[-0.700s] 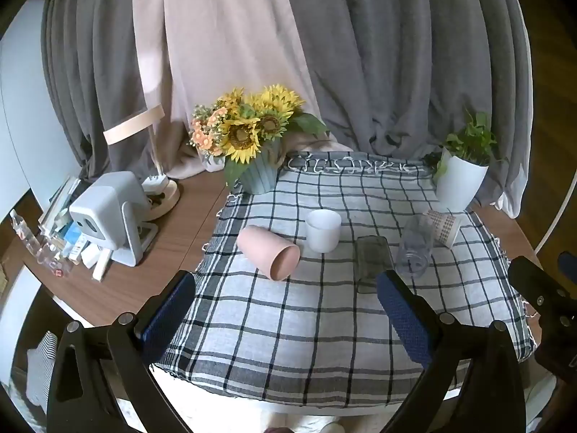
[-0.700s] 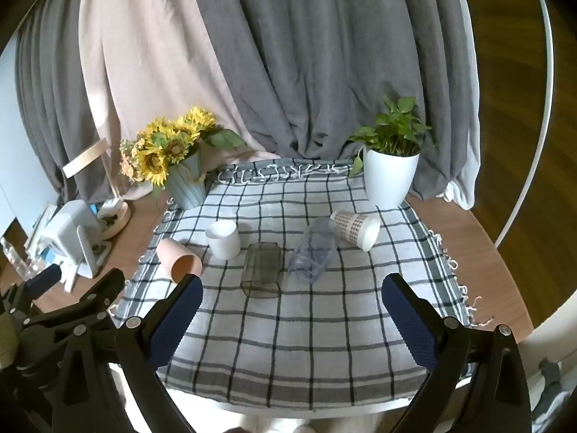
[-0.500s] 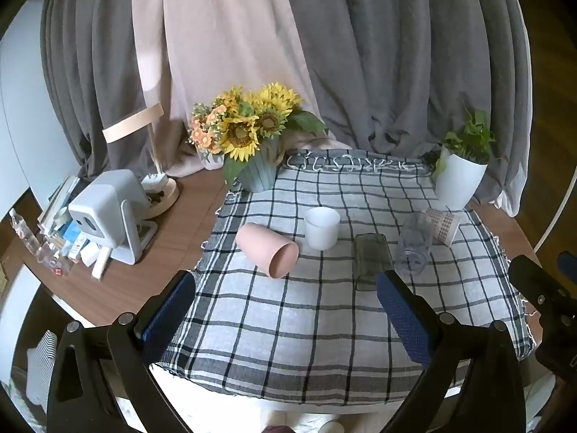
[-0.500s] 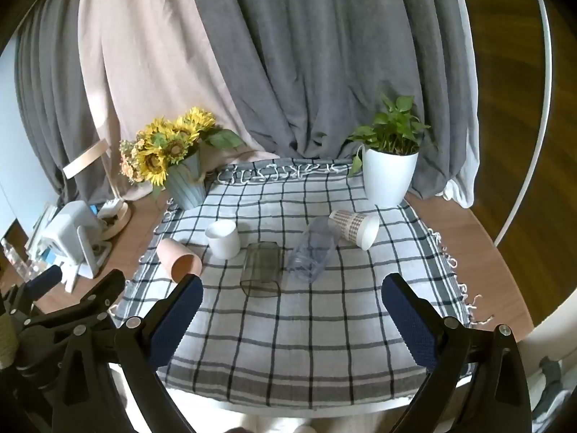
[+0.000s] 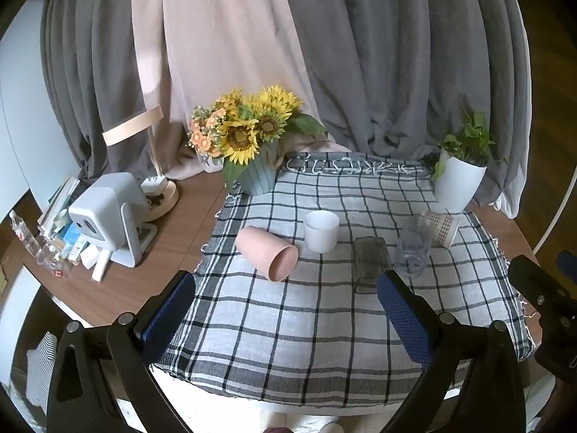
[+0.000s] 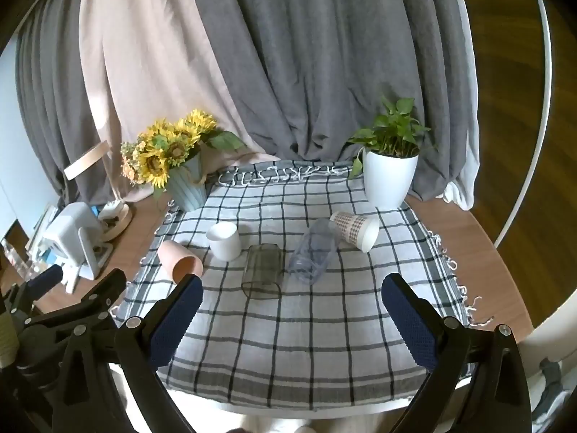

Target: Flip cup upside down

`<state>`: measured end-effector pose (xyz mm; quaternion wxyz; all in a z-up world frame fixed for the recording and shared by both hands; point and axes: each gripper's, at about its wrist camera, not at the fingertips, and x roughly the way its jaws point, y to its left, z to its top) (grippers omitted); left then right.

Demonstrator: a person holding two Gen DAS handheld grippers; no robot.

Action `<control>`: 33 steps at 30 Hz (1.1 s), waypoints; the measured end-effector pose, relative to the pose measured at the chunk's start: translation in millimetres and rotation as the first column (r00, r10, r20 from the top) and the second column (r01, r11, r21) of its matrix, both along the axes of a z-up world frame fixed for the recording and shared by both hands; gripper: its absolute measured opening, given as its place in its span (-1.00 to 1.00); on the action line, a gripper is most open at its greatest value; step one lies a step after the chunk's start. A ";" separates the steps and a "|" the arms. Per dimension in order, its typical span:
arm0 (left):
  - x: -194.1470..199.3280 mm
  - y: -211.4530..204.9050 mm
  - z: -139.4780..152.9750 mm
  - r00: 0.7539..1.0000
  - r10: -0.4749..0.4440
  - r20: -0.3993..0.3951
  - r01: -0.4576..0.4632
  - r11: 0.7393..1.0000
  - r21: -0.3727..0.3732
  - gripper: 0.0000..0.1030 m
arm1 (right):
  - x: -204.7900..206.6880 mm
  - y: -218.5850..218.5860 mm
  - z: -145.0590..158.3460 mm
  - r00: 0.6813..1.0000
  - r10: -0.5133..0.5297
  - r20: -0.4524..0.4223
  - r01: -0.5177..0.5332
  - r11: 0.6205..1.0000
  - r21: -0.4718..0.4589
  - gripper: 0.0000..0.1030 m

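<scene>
Both sets of jaws stand wide apart and hold nothing — the left gripper and the right gripper hang over the near edge of the checked cloth that covers the desk. Well beyond them lies a row of cups. On the left a pink cup rests on its side, mouth toward the camera. Just behind it a white cup stands upright, mouth up. To the right a smoky square glass, a clear plastic cup and a patterned paper cup all lie tipped over.

The flip seems not yet begun; this reads as the approach. The upright white cup looks the likeliest target, though that is a guess — next, one gripper must reach in, close on a cup's wall and rotate it rim-down.

Farther back stand a sunflower vase and a potted plant.
</scene>
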<state>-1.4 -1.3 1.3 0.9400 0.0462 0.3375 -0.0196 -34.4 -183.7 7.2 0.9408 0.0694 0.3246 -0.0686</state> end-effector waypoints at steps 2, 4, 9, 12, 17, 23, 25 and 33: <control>0.0 -0.1 0.1 1.000 0.001 -0.002 -0.001 1.000 -0.001 1.00 | 1.2 -0.4 4.4 1.000 0.000 -0.004 0.000 1.000 -0.002 0.94; -0.3 0.4 -0.4 1.000 -0.001 0.000 0.001 1.000 -0.001 1.00 | 0.5 -0.7 5.5 1.000 0.003 -0.003 -0.003 1.000 0.001 0.94; 0.0 0.9 -0.3 1.000 -0.001 -0.002 0.001 1.000 -0.003 1.00 | 1.0 0.2 5.4 1.000 0.001 -0.003 -0.001 1.000 -0.002 0.94; 0.9 1.6 1.8 1.000 -0.002 0.000 0.002 1.000 -0.003 1.00 | 0.5 -0.4 6.9 1.000 0.002 -0.003 -0.002 1.000 -0.002 0.94; 0.9 0.8 2.6 1.000 0.000 -0.001 0.000 1.000 -0.002 1.00 | 1.8 -2.1 6.5 1.000 -0.001 -0.002 0.001 1.000 -0.001 0.94; 6.8 0.7 3.8 1.000 0.000 -0.001 0.000 1.000 -0.007 1.00 | 2.5 -4.5 6.0 1.000 0.000 0.000 0.000 1.000 -0.001 0.94; 7.0 0.5 4.1 1.000 0.000 -0.001 0.000 1.000 -0.004 1.00 | 2.4 -4.4 6.1 1.000 0.003 0.002 -0.003 1.000 0.001 0.94; 10.2 0.9 7.7 1.000 0.004 0.004 -0.004 1.000 -0.003 1.00 | 3.2 -4.2 6.9 1.000 0.004 0.006 -0.004 1.000 0.001 0.94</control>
